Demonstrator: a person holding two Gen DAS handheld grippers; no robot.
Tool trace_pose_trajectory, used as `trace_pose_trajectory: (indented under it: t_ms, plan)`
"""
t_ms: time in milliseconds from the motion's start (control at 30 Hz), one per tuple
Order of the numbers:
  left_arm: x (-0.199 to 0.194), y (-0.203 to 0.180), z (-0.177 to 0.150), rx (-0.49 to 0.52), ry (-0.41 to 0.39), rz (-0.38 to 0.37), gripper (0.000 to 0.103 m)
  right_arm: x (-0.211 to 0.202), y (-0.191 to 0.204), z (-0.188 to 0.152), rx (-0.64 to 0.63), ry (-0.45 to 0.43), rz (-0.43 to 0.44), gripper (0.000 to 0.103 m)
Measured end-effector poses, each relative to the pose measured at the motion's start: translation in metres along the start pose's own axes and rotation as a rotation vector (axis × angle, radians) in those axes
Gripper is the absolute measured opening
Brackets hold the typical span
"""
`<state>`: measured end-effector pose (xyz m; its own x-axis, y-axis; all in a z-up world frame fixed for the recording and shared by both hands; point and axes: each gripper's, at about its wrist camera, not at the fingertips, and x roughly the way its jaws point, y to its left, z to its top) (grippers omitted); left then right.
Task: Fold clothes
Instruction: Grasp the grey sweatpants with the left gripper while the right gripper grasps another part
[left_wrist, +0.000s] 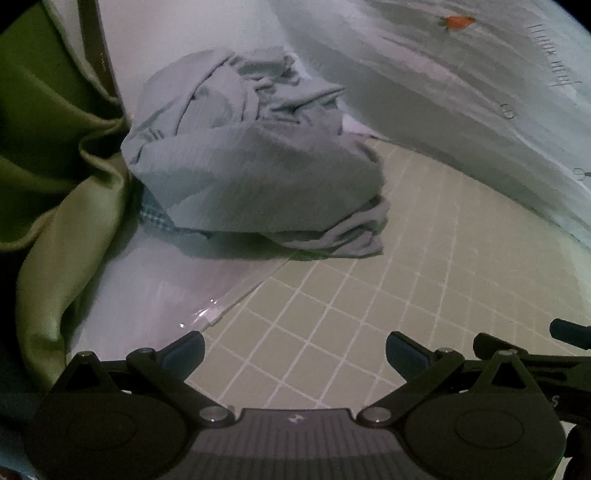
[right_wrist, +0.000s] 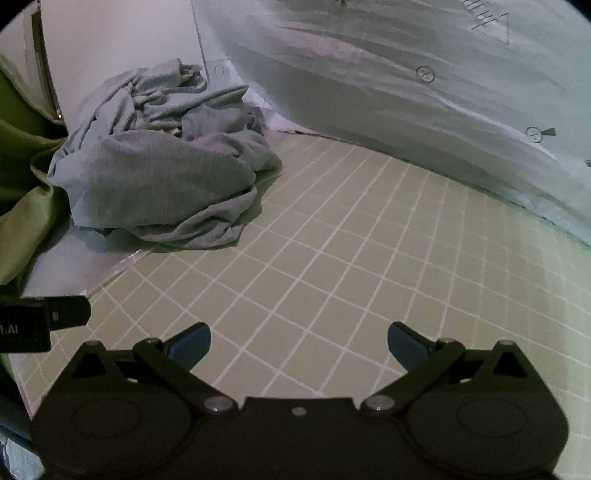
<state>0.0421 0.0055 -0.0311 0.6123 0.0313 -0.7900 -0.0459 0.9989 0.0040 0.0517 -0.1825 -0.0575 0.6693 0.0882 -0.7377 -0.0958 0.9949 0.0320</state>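
A large pale sheet hangs or drapes across the back and right of both views, printed with small circled marks. Below it spreads the bench, covered by a green gridded cutting mat whose left edge gives way to a bare whitish surface. A green cloth falls in folds down the far left.

The task's garment, a crumpled grey-blue piece of clothing, sits in a loose heap at the back left of the bench, straddling the mat's edge and touching the green cloth on its left side. A bit of checked fabric peeks out from under the heap's left side. The heap has no clear long axis; it is bunched, with a flatter lobe trailing toward the front right.

Both grippers hover low over the mat, well apart from the garment, each with its jaws spread wide and nothing between them. From the left gripper the heap lies ahead and slightly left; from the right gripper it lies ahead and well to the left. The left gripper looks the nearer, so it probably reaches first, with the trailing lobe the easiest edge to pinch before spreading the garment flat on the mat.
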Motion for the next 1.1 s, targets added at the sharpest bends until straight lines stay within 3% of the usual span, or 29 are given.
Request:
trace_pose_trajectory:
  t_ms: [333,467,567,667,767,833,900,933,967,1000,1067,1100]
  plan:
    - [0.034,0.034,0.063,-0.110,-0.035,0.013,0.103,0.058,0.017,0.065,-0.012,-0.013,0.057,0.102]
    - [0.051,0.057,0.097,-0.220,-0.067,-0.007,0.100,0.085,0.027,0.099,0.012,-0.029,0.111,0.094]
    - [0.068,0.072,0.116,-0.297,-0.072,-0.034,0.091,0.104,0.036,0.120,0.021,-0.042,0.135,0.088]
    - [0.081,0.081,0.127,-0.349,-0.072,-0.064,0.079,0.124,0.042,0.138,0.039,-0.046,0.161,0.084]
    - [0.095,0.084,0.135,-0.385,-0.053,-0.083,0.055,0.141,0.044,0.152,0.079,-0.055,0.186,0.082]
    - [0.102,0.085,0.135,-0.403,-0.039,-0.065,0.021,0.149,0.043,0.161,0.115,-0.071,0.206,0.079]
    - [0.106,0.088,0.134,-0.421,-0.037,-0.063,0.015,0.157,0.043,0.167,0.139,-0.078,0.220,0.076]
    - [0.107,0.089,0.132,-0.426,-0.040,-0.070,0.012,0.164,0.044,0.171,0.147,-0.070,0.220,0.072]
    - [0.107,0.089,0.131,-0.424,-0.042,-0.074,0.011,0.172,0.045,0.174,0.148,-0.051,0.225,0.057]
    - [0.107,0.089,0.130,-0.416,-0.045,-0.074,0.010,0.179,0.045,0.175,0.145,-0.028,0.231,0.032]
    - [0.104,0.087,0.129,-0.399,-0.052,-0.077,0.009,0.188,0.047,0.175,0.124,0.000,0.242,0.004]
    - [0.102,0.086,0.128,-0.392,-0.056,-0.079,0.008,0.189,0.047,0.174,0.109,-0.001,0.243,0.002]
